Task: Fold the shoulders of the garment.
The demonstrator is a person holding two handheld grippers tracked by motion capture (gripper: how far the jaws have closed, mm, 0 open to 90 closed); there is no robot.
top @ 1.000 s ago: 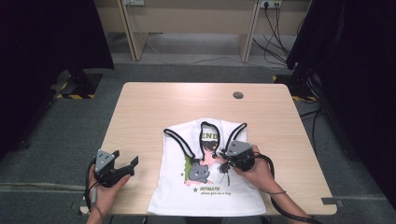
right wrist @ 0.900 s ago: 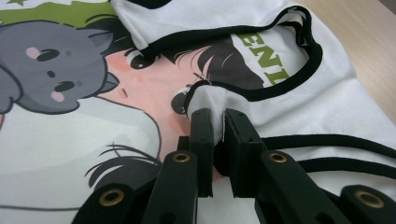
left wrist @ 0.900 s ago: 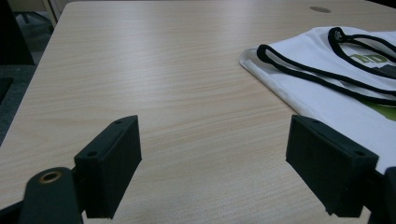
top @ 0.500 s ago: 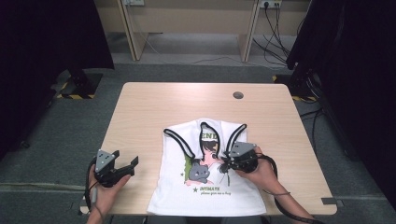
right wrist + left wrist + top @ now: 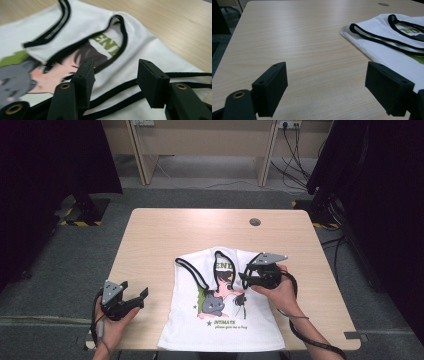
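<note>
A white tank top (image 5: 220,320) with black trim and a cartoon print lies flat on the wooden table (image 5: 165,235), its straps towards the far side. My right gripper (image 5: 242,279) hovers over the top's right shoulder, pointing left. Its jaws have just been opening, and in the right gripper view the gripper (image 5: 116,80) stands open above the black straps and neckline (image 5: 122,32), with nothing pressed between the pads. My left gripper (image 5: 140,297) rests near the front left corner, wide open over bare wood (image 5: 327,87). The top's left strap (image 5: 372,35) lies ahead and to its right.
A round cable hole (image 5: 255,222) sits near the table's far edge. Beyond the table stand wooden desk legs (image 5: 140,155), with cables on the floor (image 5: 295,150). Dark curtains hang on both sides. Bare wood spreads left of and behind the top.
My right gripper has shifted a little to the right and its jaws have spread apart. The left gripper and the top lie as before.
</note>
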